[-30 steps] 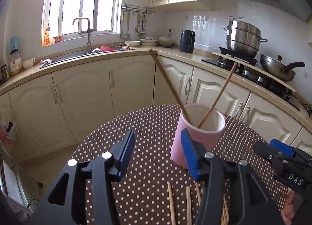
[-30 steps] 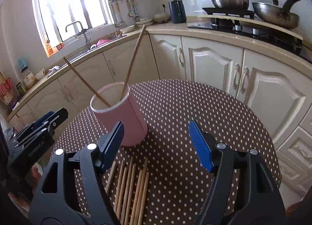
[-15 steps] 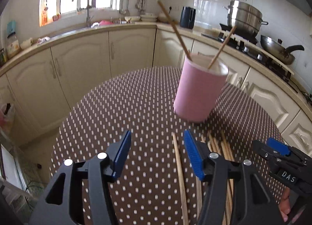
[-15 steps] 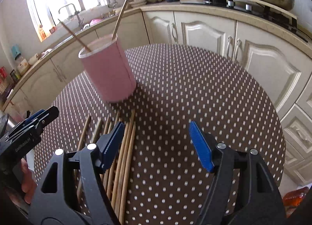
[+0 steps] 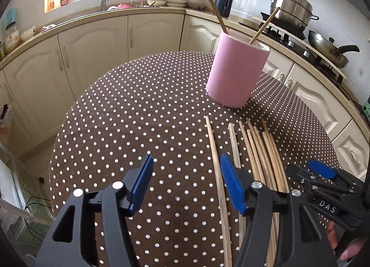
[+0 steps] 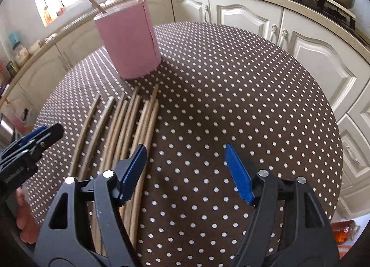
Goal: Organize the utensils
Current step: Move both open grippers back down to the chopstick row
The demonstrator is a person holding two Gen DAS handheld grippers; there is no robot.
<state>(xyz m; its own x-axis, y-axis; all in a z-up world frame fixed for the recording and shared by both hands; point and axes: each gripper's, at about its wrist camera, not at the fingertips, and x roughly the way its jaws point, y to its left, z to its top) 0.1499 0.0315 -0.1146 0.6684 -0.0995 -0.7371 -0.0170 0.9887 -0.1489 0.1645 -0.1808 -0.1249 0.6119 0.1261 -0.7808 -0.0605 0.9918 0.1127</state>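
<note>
Both grippers over loose chopsticks on the dotted worktop

The left gripper hangs above the worktop with its fingers apart and opening, nothing between them; its right finger sits over the leftmost chopsticks. The right gripper has its fingers wide apart and empty, its left finger above the right edge of the row of chopsticks. A pink cup stands just beyond the row, two chopsticks leaning inside it.
</note>
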